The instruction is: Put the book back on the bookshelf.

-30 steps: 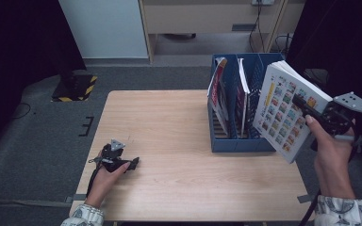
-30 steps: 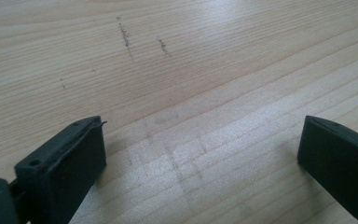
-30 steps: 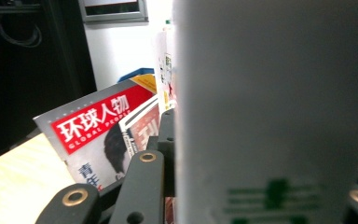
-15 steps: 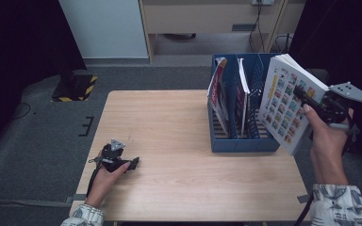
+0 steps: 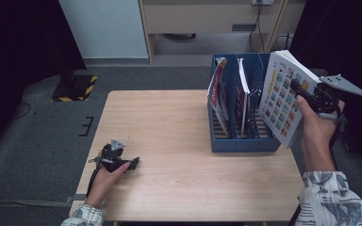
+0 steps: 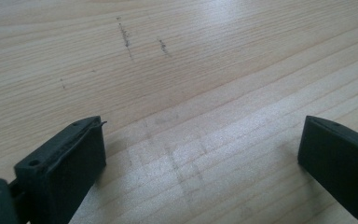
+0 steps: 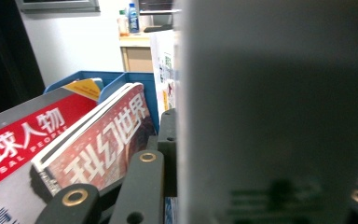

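Observation:
My right gripper [image 5: 301, 92] is shut on a white book [image 5: 285, 96] with a grid of small coloured pictures on its cover, held tilted in the air just right of the blue file rack [image 5: 235, 143]. In the right gripper view the book's pale spine [image 7: 279, 112] sits between the jaws, very close to the camera. Two magazines [image 5: 226, 101] stand in the rack, and their red covers [image 7: 98, 144] lie to the left in the right gripper view. My left gripper [image 5: 134, 163] rests on the wooden table [image 5: 169, 122] at its front left, jaws open over bare wood [image 6: 200, 154].
A white cabinet [image 5: 103, 28] and a wooden unit [image 5: 207, 19] stand beyond the table's far edge. A black-and-yellow striped block [image 5: 75, 87] lies on the grey floor to the left. The rack takes up the table's right side.
My right gripper has carried the book a little to the right and away from the rack's front corner. The left hand has not moved.

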The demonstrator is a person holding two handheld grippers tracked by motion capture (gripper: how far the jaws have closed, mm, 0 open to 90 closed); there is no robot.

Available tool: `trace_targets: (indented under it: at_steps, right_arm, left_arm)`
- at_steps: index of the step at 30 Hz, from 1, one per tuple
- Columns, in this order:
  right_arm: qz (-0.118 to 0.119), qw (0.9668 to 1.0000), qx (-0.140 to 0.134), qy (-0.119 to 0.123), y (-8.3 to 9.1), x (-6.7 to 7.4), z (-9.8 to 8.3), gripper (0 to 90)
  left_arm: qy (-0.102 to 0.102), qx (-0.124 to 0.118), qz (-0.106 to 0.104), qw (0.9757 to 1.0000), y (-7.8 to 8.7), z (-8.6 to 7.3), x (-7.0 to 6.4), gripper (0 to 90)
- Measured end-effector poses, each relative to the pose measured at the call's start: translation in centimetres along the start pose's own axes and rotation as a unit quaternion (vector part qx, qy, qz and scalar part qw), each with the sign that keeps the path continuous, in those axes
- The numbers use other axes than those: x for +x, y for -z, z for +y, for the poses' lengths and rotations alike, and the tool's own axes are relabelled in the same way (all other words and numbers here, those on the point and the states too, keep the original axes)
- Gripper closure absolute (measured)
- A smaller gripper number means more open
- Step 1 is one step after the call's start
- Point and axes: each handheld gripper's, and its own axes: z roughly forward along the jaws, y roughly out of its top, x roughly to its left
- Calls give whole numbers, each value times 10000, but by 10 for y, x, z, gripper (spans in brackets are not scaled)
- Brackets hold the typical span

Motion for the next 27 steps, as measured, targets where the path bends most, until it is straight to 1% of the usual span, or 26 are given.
trace_targets:
  at_steps: [10, 15, 22, 27]
  right_arm:
    - [-178, 9997, 15, -179, -24, -1, -1, 739]
    - [-247, 9995, 52, -181, -34, -2, -3, 739]
    - [-228, 9996, 56, -169, -42, 0, -2, 739]
    - [-228, 9995, 20, -218, -48, 0, -3, 739]
  left_arm:
    - [4, -1, -5, 10000, 0, 0, 0, 3]
    - [2, 0, -15, 10000, 0, 0, 0, 3]
    - [1, -1, -14, 10000, 0, 0, 0, 2]
    - [1, 0, -11, 10000, 0, 0, 0, 3]
